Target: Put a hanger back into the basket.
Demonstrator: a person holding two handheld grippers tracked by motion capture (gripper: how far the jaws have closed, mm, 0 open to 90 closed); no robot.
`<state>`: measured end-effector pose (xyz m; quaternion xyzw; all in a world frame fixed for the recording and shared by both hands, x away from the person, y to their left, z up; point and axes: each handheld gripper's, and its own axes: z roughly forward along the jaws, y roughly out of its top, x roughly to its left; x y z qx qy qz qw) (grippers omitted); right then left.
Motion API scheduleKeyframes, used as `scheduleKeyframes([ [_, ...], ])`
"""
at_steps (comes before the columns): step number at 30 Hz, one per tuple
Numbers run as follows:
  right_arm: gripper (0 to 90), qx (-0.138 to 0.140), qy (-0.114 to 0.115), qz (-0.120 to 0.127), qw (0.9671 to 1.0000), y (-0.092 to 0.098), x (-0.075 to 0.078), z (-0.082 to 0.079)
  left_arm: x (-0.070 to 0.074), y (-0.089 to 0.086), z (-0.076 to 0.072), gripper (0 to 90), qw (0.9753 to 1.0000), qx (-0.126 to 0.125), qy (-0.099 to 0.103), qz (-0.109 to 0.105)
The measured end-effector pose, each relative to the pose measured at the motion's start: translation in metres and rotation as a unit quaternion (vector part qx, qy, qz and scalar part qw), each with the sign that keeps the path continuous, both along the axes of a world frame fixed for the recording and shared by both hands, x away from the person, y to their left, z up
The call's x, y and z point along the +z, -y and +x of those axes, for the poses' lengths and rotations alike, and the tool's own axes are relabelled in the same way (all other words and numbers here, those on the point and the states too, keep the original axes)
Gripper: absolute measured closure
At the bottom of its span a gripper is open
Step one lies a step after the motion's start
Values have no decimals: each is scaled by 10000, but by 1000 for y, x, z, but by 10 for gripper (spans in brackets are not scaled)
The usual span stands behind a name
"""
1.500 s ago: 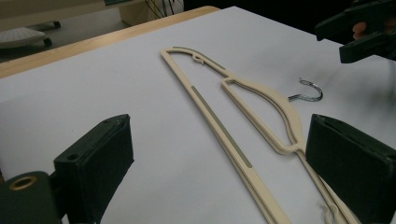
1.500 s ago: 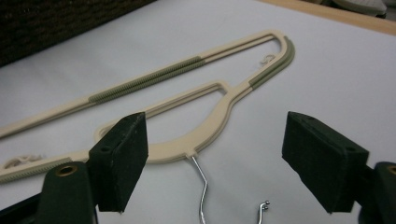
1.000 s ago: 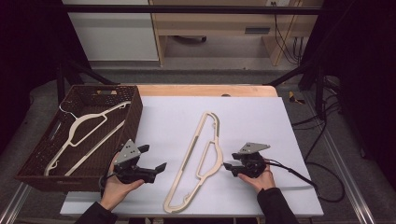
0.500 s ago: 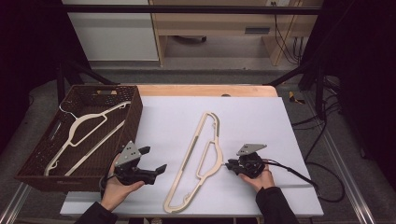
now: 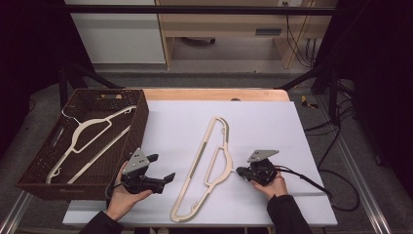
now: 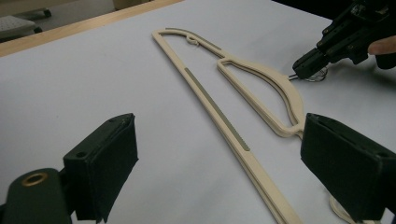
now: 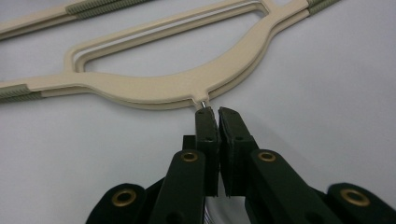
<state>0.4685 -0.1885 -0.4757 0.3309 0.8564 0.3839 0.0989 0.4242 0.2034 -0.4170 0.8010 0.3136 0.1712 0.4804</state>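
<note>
Where basket (image 5: 29,183) sits, hanger (image 5: 83,141) inside

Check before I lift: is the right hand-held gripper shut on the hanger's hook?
Shut: the right hand-held gripper pinches the hook.

Two cream hangers are counted: one (image 5: 207,163) laid on the table (image 5: 272,122), one (image 5: 85,141) inside the basket (image 5: 141,114). One basket is seen. Two grippers are held, left (image 5: 163,168) and right (image 5: 242,171).
</note>
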Motion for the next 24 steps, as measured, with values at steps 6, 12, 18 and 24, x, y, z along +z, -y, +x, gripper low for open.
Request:
scheduleKeyframes([
  [6,878,59,15,75,10000,2,8,-1,-1,5,-1,110,10000,-68,-30,14],
  [12,881,96,93,24,9999,1,18,-4,0,17,-2,112,9998,-182,-77,55],
  [18,883,61,89,41,9999,-3,28,-8,6,47,-2,113,9988,-449,-80,178],
  [24,885,16,67,35,10000,-7,34,-11,8,78,1,113,9971,-677,-92,342],
])
